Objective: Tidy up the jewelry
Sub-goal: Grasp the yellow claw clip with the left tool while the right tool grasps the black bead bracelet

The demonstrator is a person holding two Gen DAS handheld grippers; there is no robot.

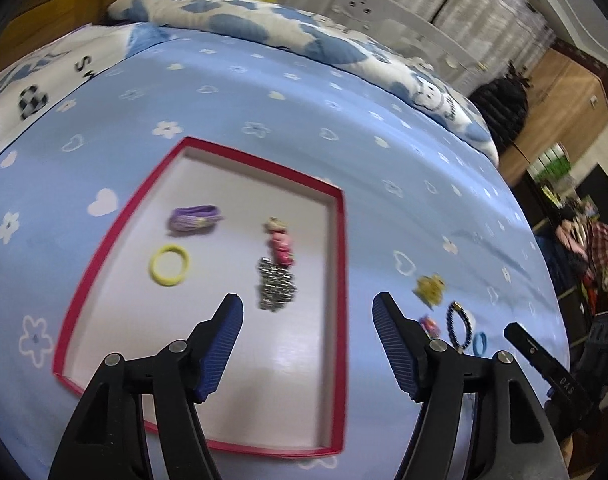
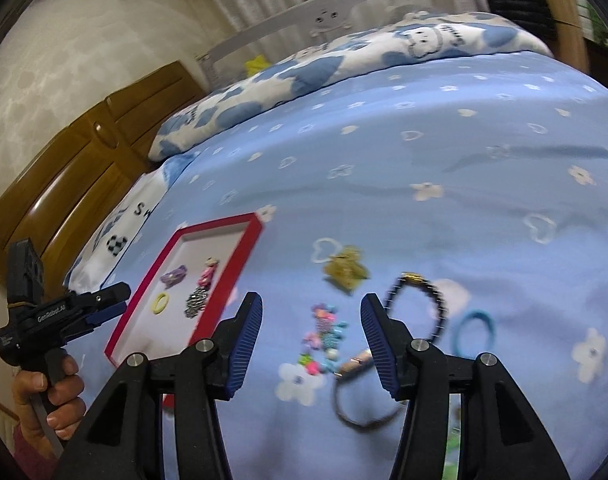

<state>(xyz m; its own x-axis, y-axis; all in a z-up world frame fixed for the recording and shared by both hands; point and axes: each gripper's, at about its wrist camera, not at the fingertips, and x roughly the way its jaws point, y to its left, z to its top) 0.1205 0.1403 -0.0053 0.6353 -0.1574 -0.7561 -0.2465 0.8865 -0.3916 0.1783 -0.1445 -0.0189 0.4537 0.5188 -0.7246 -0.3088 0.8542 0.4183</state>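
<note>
A red-rimmed white tray (image 1: 339, 240) (image 2: 248, 240) lies on the blue bedspread. It holds a purple hair tie (image 1: 196, 218), a yellow ring (image 1: 170, 265), a pink figure clip (image 1: 280, 245) and a silver sparkly piece (image 1: 276, 286). My left gripper (image 1: 307, 308) hangs open and empty over the tray's near half. To the tray's right lie a yellow clip (image 2: 345, 267), a dark bead bracelet (image 2: 419, 304), a light blue tie (image 2: 473, 330), a colourful bead piece (image 2: 323, 334), a small tube (image 2: 355, 364) and a dark hair band (image 2: 363, 416). My right gripper (image 2: 311, 304) is open above the bead piece, holding nothing.
A folded blue-and-white quilt (image 2: 343, 60) lies along the far side of the bed. A wooden headboard (image 2: 84, 160) stands at the left. A hand (image 2: 52, 392) holds the left gripper's handle. Dark clutter (image 1: 595, 264) fills the room beyond the bed's right edge.
</note>
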